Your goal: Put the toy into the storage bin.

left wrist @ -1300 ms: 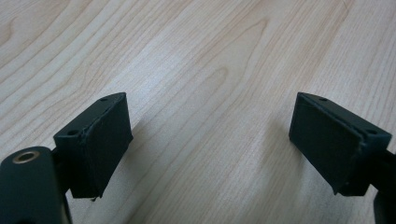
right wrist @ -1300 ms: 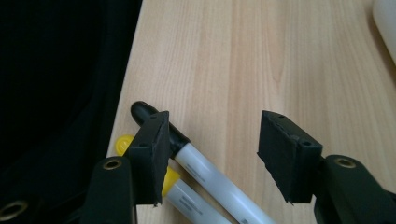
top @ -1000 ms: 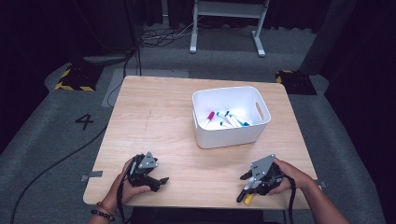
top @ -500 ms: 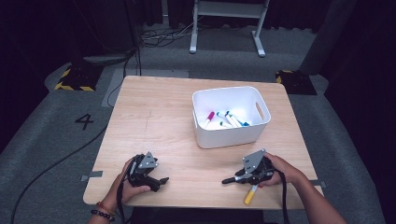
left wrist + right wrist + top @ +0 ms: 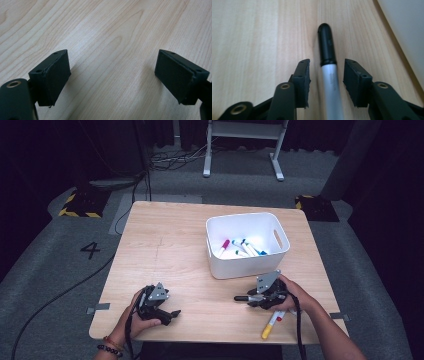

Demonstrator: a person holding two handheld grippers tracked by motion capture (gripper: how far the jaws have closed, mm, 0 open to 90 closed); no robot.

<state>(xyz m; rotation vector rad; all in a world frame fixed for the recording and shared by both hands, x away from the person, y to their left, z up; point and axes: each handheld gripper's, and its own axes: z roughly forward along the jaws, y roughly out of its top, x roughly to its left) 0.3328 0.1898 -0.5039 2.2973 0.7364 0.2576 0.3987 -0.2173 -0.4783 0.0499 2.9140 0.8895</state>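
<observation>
The right gripper [image 5: 252,297] is held low over the front right part of the wooden surface [image 5: 170,250], just in front of the white bin [image 5: 247,265]. Its jaws are pointed toward the person's left, roughly level with the surface. The right hand [image 5: 292,295] is wrapped around the gripper body from the right, with the forearm entering from the bottom right edge.

In the right gripper view, a black-capped marker [image 5: 328,65] with a silver barrel is seen lying lengthwise between the jaws. A narrow gap is visible on each side of the barrel, so the jaws are parted and not clamped on it. The cap end projects past the jaw tips.

A yellow-capped marker [image 5: 270,326] is seen lying on the surface just beside the right hand, near the front edge.

The left gripper [image 5: 167,312] is rested near the front left edge, well apart from the right one, jaws directed to the person's right. The left hand [image 5: 137,312] is cupped around it from behind. In the left gripper view the jaws are spread wide over bare wood.

Several markers [image 5: 242,247] are seen lying inside the bin.
</observation>
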